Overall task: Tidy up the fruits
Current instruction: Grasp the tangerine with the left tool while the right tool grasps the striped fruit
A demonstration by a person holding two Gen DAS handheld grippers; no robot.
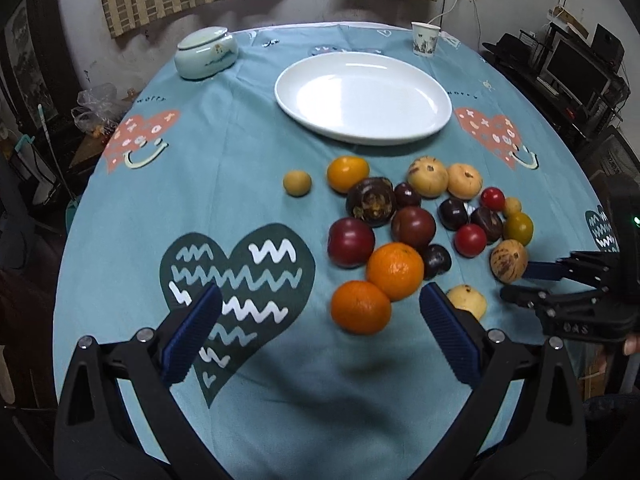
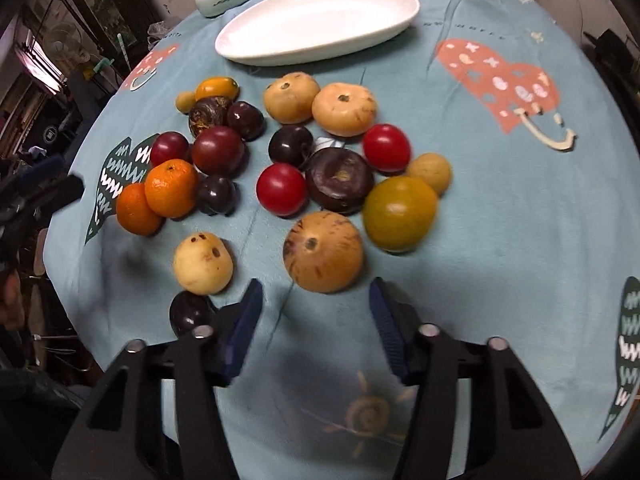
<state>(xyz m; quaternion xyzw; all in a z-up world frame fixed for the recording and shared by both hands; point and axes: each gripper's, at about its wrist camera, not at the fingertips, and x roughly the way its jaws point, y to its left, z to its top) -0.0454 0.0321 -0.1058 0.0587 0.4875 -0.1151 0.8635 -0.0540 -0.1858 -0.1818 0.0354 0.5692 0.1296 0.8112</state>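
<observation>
A pile of fruit lies on the blue tablecloth in front of an empty white oval plate point(image 1: 364, 96) point(image 2: 316, 20). My left gripper point(image 1: 320, 320) is open, its blue pads wide apart, and the nearest orange point(image 1: 360, 306) sits just past the tips. A second orange point(image 1: 395, 270) touches that one. My right gripper point(image 2: 316, 312) hovers low with its jaws apart and nothing between them. A brown speckled fruit point(image 2: 323, 252) point(image 1: 509, 260) lies just beyond its fingertips. A pale yellow fruit point(image 2: 203, 263) and a dark plum point(image 2: 190, 312) lie to its left.
Dark plums, red tomatoes point(image 2: 281, 188), a yellow-green fruit point(image 2: 399, 213) and tan fruits crowd the middle. A pale green lidded jar point(image 1: 206, 53) and a paper cup point(image 1: 425, 38) stand at the far edge. Bare cloth lies left of the pile.
</observation>
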